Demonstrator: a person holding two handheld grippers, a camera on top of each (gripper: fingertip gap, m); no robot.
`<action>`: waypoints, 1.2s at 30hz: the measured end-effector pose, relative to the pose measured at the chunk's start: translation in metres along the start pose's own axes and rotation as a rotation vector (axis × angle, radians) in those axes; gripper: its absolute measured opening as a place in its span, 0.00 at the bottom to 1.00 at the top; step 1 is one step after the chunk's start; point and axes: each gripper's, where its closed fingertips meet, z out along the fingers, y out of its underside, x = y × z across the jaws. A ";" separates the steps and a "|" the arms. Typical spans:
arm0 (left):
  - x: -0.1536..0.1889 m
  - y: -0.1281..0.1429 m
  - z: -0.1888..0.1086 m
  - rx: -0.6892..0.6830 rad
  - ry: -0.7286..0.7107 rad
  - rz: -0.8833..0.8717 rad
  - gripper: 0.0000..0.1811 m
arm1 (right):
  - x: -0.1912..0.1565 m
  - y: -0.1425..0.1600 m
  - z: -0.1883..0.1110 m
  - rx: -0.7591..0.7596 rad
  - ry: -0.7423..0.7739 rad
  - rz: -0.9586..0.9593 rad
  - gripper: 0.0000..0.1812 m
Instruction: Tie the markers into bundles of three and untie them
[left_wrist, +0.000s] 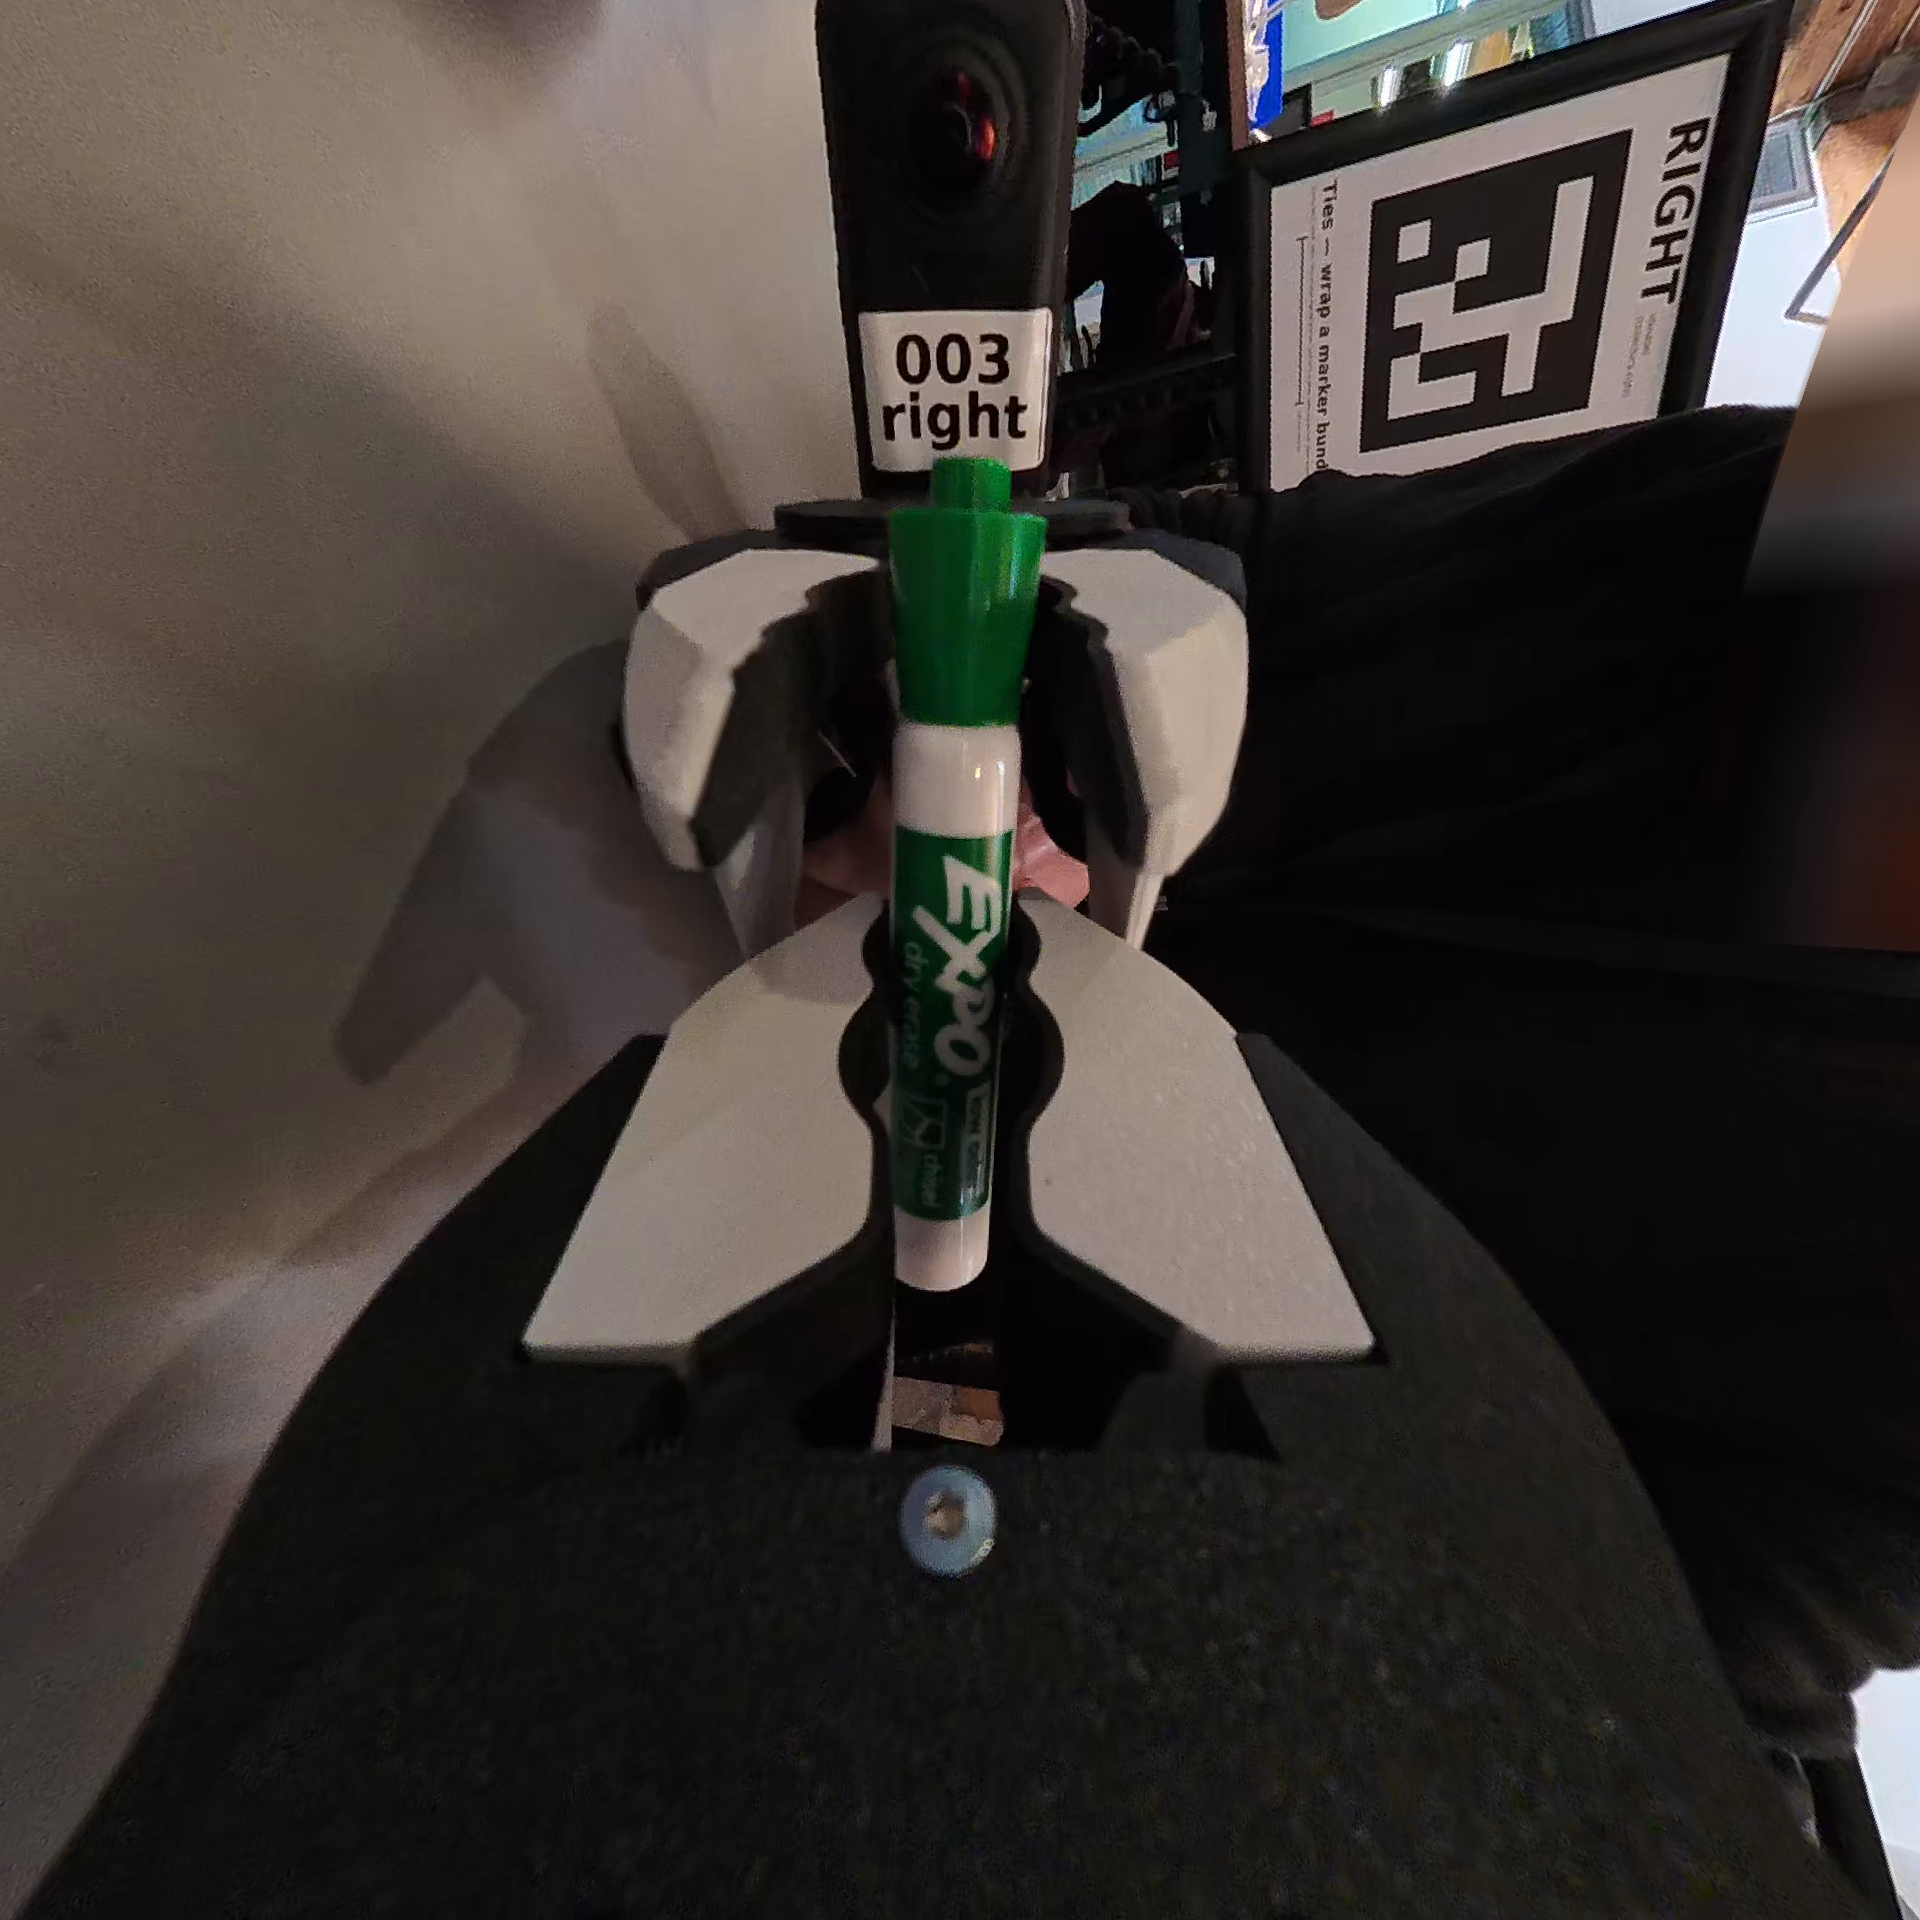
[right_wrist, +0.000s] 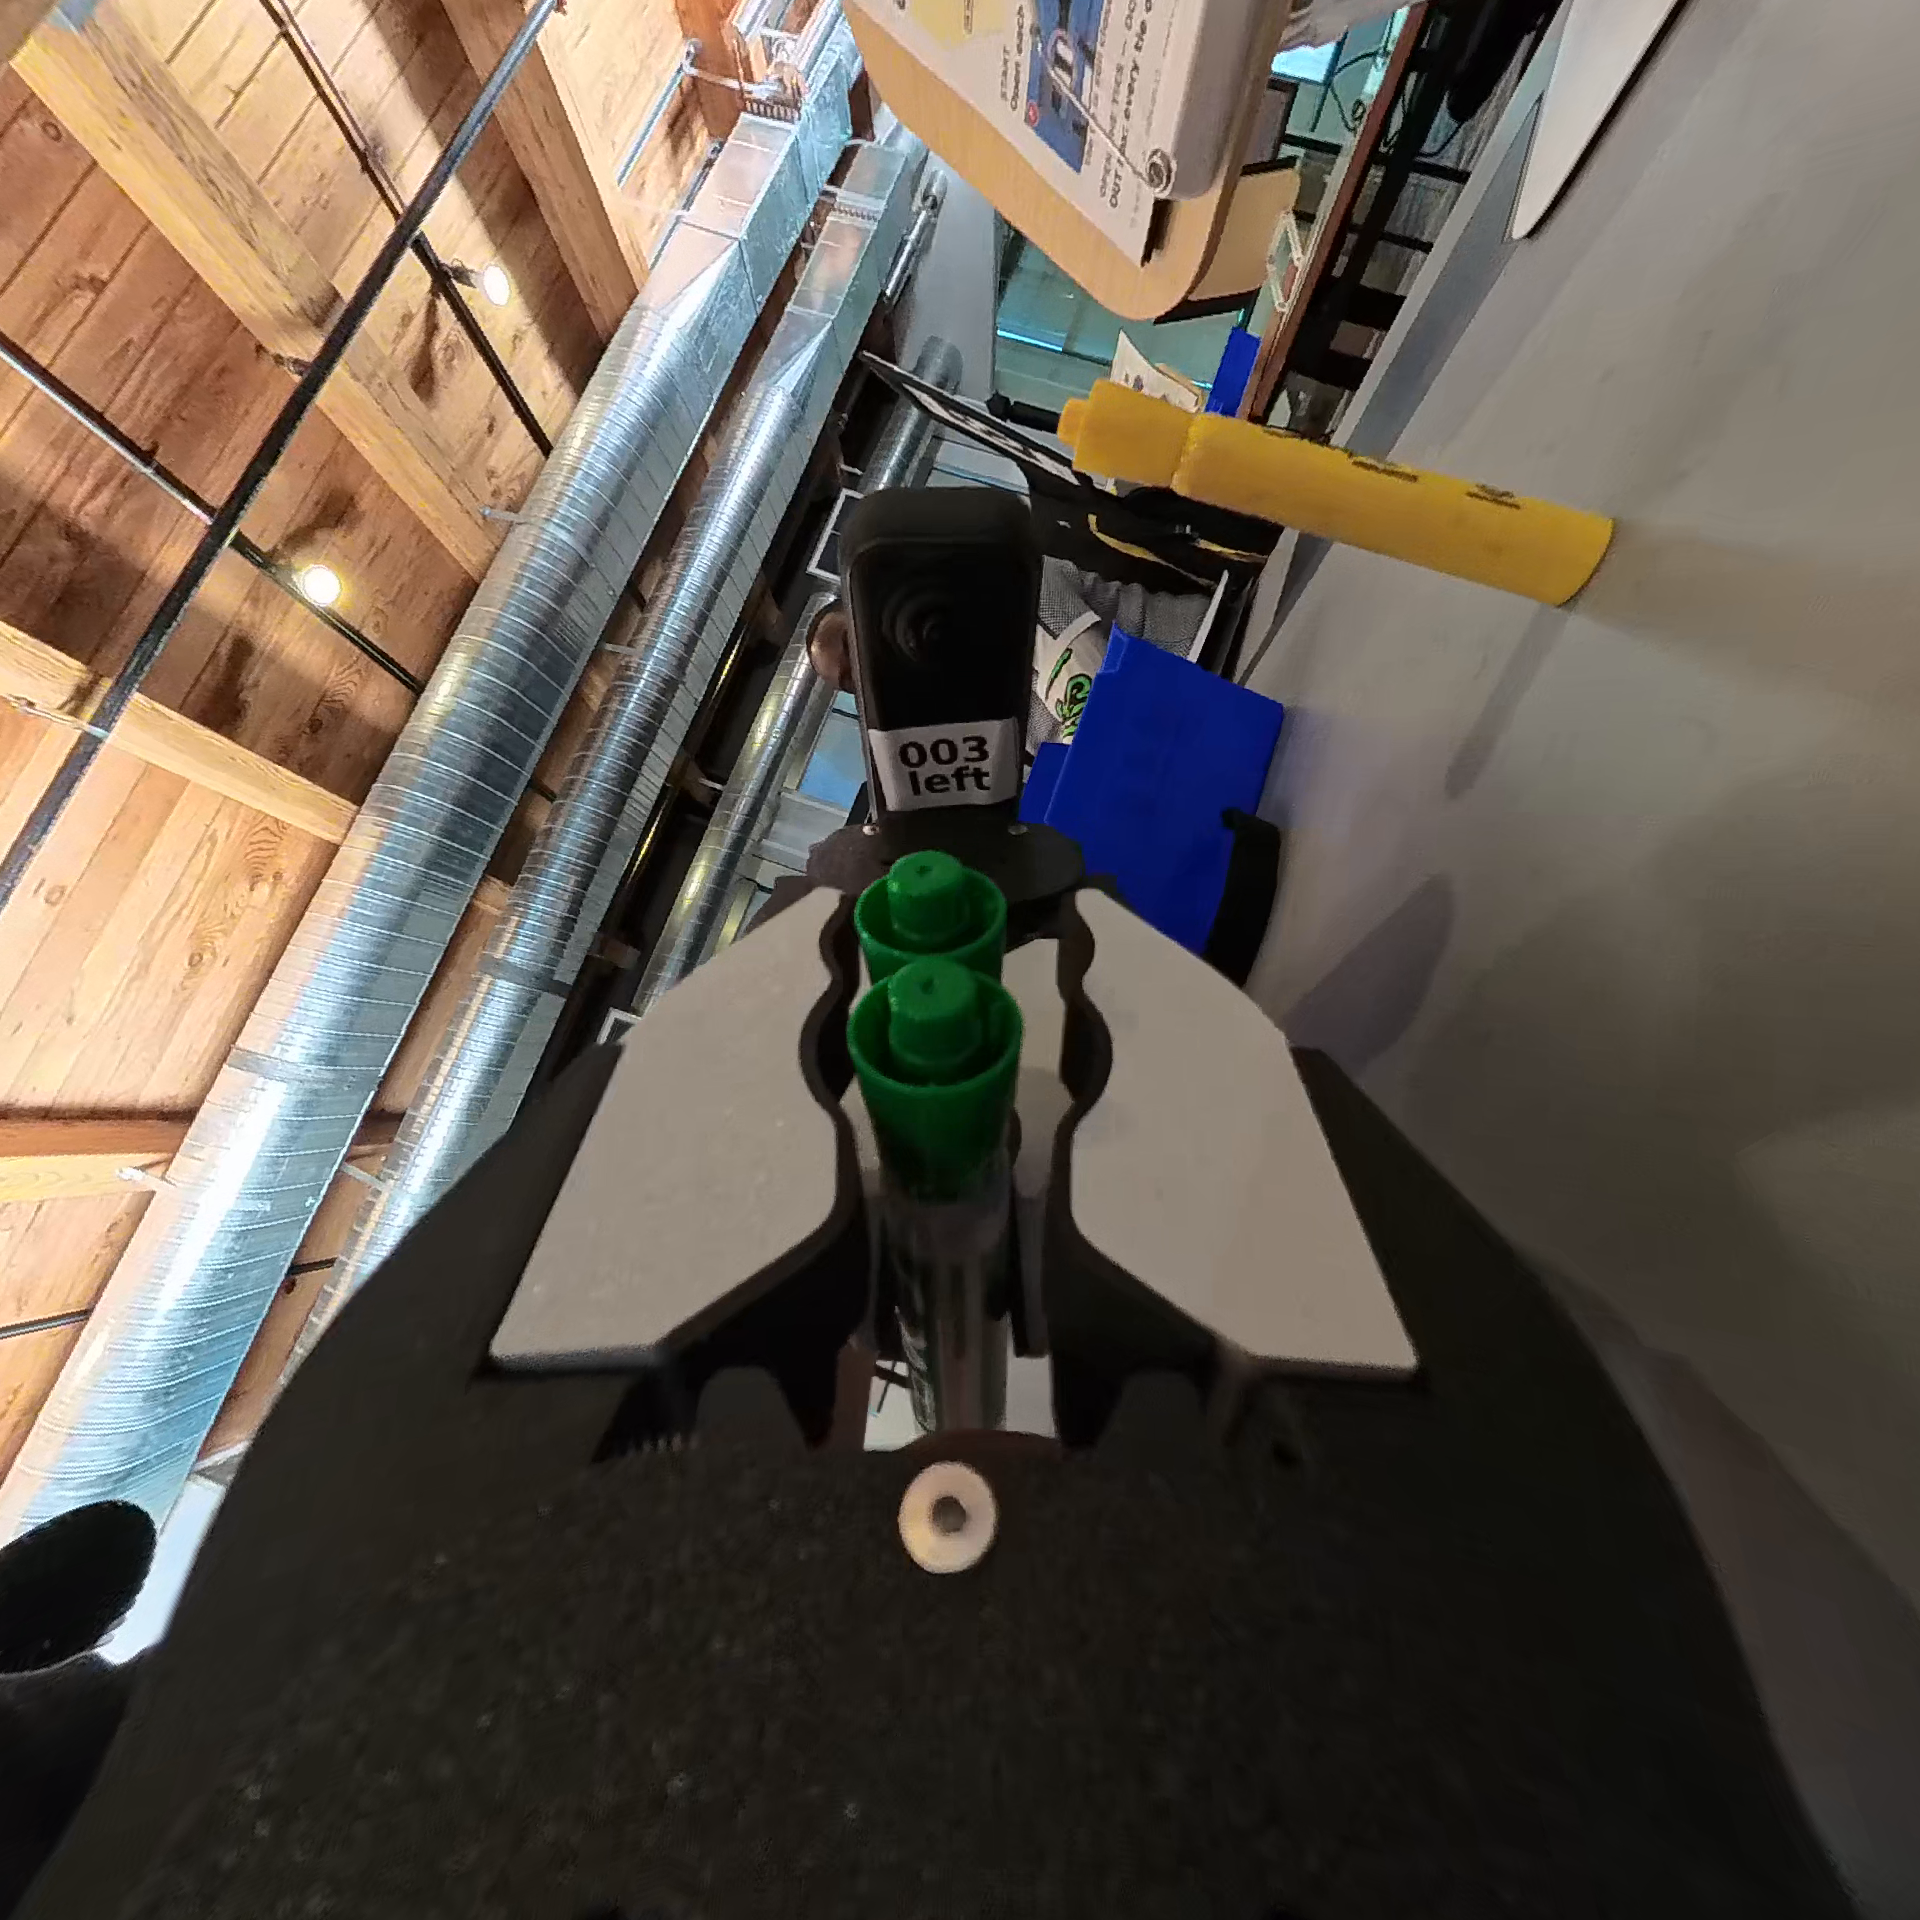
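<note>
In the left wrist view my left gripper is shut on a green dry-erase marker that stands upright between the pads, green cap on top. My right gripper faces it closely, with its fingers around the marker's cap end. In the right wrist view my right gripper is shut on two green markers held one behind the other, both caps showing end-on. The left gripper's camera body is just beyond them. A yellow marker lies on the white table.
A blue bin stands on the table behind the left gripper. A black-framed sign with a square tag stands at the back right. A black sleeve fills the right of the left wrist view. The right wrist view is tilted toward a wooden ceiling and silver ducts. The left gripper's tips are roughly 7 centimetres from the right gripper's.
</note>
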 end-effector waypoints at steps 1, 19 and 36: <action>-0.001 0.000 0.000 0.001 -0.001 -0.003 0.10 | 0.000 0.000 0.000 0.002 0.000 0.006 0.19; -0.007 -0.007 -0.003 0.035 0.011 -0.038 0.09 | 0.007 -0.010 -0.008 0.055 0.004 0.020 0.10; -0.001 -0.008 -0.005 0.049 0.053 -0.044 0.10 | -0.001 -0.009 -0.008 0.051 -0.047 -0.008 0.10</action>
